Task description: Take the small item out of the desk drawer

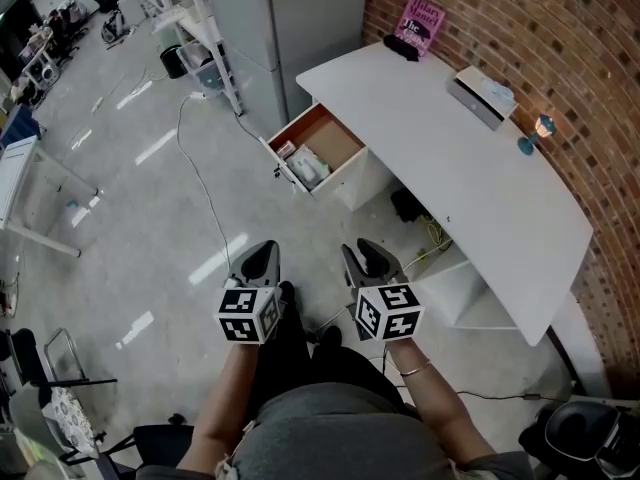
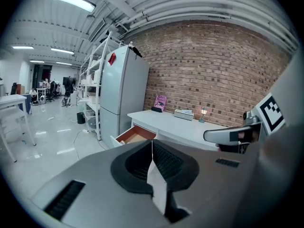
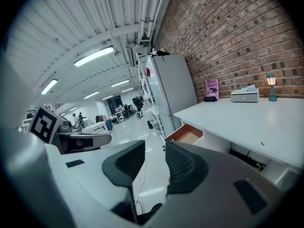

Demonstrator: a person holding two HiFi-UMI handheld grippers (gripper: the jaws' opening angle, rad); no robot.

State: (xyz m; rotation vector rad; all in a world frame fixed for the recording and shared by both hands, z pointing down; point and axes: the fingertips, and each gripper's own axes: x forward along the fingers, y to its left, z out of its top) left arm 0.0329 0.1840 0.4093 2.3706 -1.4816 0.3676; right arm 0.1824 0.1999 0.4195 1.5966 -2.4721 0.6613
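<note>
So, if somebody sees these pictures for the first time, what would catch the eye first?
Low in the head view are two marker-cubed grippers, the left gripper shut and the right gripper open and empty. Ahead of them, an open drawer sticks out from the white desk, with small items inside. A red brick wall runs behind the desk.

The white worktop (image 1: 450, 173) carries a pink book (image 1: 422, 22) at its far end. A grey box (image 1: 482, 96) and a small lamp (image 1: 536, 134) sit nearer along it.
</note>
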